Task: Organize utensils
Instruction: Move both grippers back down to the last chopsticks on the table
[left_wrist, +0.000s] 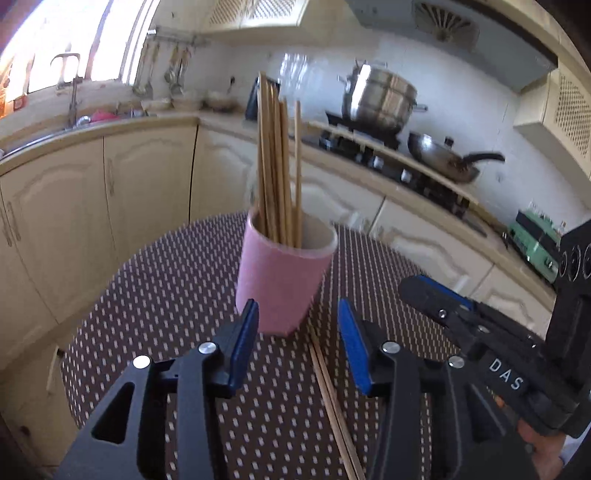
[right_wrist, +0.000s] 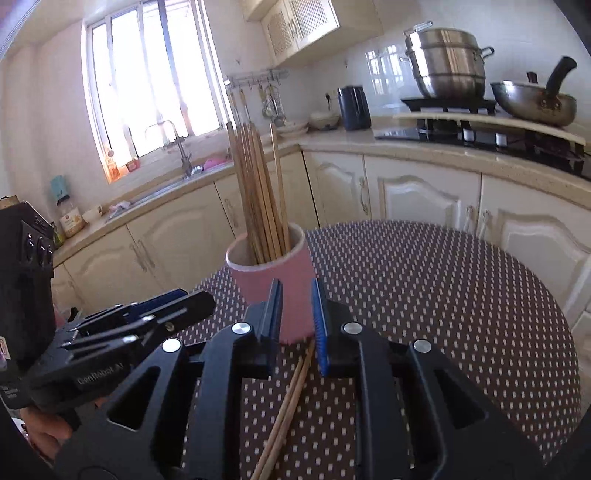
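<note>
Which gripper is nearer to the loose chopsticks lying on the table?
Right, narrowly. The right gripper has its open jaws over the loose chopsticks, which run between its fingers. The left gripper is also open, with the pair under its right finger.

Pink cup (left_wrist: 282, 282) w/ tall chopsticks (left_wrist: 275, 162) stands right ahead of my left gripper (left_wrist: 297, 332), blocking straight fwd. Loose chopstick pair (left_wrist: 332, 402) lies on tablecloth (left_wrist: 147, 295) under my jaws, tips near cup base. My right gripper (right_wrist: 297, 321) crowds in just beside the left. Cloth to right of cup (right_wrist: 443, 295) is bare, room to pass.
</note>
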